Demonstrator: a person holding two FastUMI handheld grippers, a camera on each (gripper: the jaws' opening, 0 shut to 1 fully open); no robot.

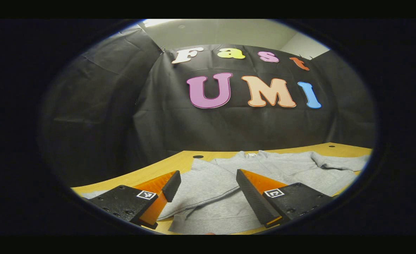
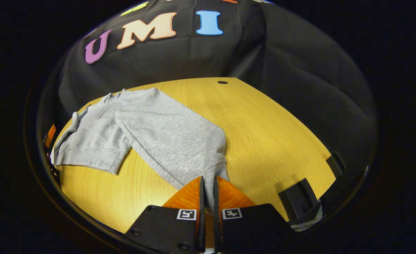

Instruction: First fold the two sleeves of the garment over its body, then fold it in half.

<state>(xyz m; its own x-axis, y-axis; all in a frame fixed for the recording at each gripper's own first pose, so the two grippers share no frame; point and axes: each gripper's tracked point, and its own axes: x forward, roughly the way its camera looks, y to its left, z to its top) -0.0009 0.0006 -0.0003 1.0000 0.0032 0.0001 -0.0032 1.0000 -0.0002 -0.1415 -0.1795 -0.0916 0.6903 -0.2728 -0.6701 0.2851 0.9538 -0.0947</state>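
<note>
Pinching the cuff end of one long sleeve of the light grey sweatshirt, the right gripper has its fingers pressed together on the fabric, the garment stretching ahead and to its left across the yellow wooden table. In the left gripper view, the left gripper hovers with fingers spread wide above the sweatshirt's near edge.
</note>
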